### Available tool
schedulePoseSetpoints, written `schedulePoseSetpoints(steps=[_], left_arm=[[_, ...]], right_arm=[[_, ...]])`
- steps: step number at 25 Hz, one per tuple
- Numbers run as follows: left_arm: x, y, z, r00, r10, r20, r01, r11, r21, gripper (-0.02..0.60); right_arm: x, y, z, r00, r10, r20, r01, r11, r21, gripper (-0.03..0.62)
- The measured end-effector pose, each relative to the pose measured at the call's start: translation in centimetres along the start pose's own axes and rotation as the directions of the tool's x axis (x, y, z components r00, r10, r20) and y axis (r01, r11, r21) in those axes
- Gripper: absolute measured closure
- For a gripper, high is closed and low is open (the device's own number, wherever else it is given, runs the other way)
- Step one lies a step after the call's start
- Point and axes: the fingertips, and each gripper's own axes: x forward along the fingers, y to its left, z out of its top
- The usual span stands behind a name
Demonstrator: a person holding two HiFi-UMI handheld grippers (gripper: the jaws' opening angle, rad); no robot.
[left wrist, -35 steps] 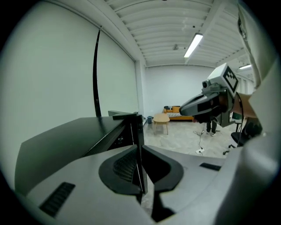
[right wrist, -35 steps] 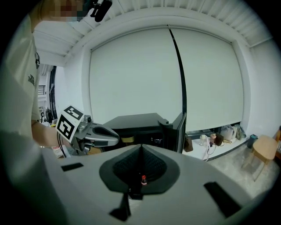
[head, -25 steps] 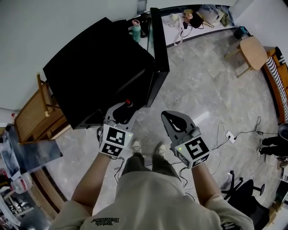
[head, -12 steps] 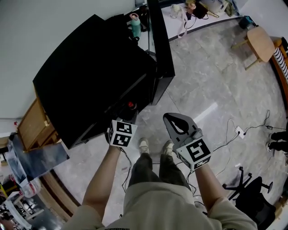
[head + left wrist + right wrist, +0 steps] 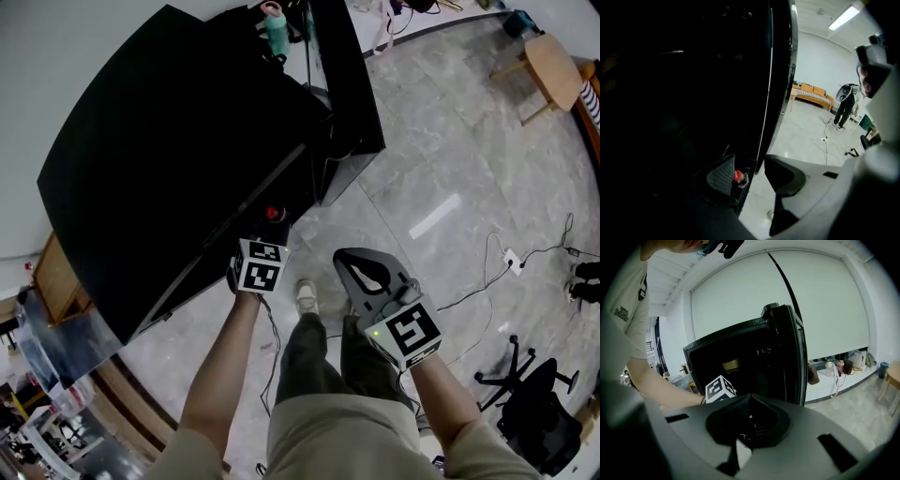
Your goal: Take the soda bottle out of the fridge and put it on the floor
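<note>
Left gripper view
- Left gripper [image 5: 752, 171]: jaws apart, nothing clamped between them.
- Soda bottle [image 5: 738, 177]: its red cap shows just past the inner face of the jaw at 9 o'clock, low at the open front of the fridge [image 5: 684, 93]. I cannot tell whether jaw and bottle touch.
- Risk: the bottle sits off-centre toward one jaw, so closing here may catch only the cap or neck. It could then slip free or be knocked over inside the dark interior.
- Risk: the fridge door [image 5: 780, 70] stands close at 12 o'clock, and a lifted bottle could bump its edge on the way out.
- Writing: the bottle's label cannot be read.

Right gripper view
- Right gripper [image 5: 750, 398]: jaws together, tips meeting, holding nothing.
- Position: it faces the fridge from well back, with the left gripper's marker cube [image 5: 719, 389] at 10 o'clock.
- Risk: it gives no support, so the whole lift rests on one grip.
- Writing: the print on the shirt [image 5: 621, 312] is too small to read.

Head view
- Bottle place: the red cap is at 12 o'clock from the left cube, near it.
- Floor [image 5: 422, 169]: pale, glossy tile.
- Risk: cables [image 5: 487, 272] lie at 3 o'clock and the shoes [image 5: 306, 293] stand close by, so a bottle set down on either could tip.
- Writing: the cubes carry square markers only, no words.
</note>
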Motion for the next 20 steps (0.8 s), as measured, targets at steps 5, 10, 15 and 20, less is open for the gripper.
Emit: schedulePoseSetpoints(steps=[5,10,15,20], left_arm=[[3.6,1.3,-2.0,1.0,0.022,-0.016,-0.023,0.997,-0.073,0.39],[6.9,2.3,-4.7,0.998,0.027,-0.062,-0.034,0.992,-0.119,0.39],[8.7,3.1,-6.0,0.996,0.041,-0.079,-0.05,0.992,-0.112,0.391],[9.0,4.0,-5.7,0.995,0.092,-0.04,-0.095,0.993,-0.074,0.419]], right_arm=[[0.8,-0.8,-2.3,1.0,-0.005,-0.024,0.006,1.0,0.02,0.599],[1.2,-2.9,-5.8,0.995,-0.038,-0.088,0.042,0.998,0.042,0.599],[0.8,-3.9,-8.8,0.988,-0.059,-0.143,0.067,0.996,0.053,0.599],[1.4,-3.4,-11.2,0.983,-0.052,-0.173,0.067,0.995,0.078,0.599]])
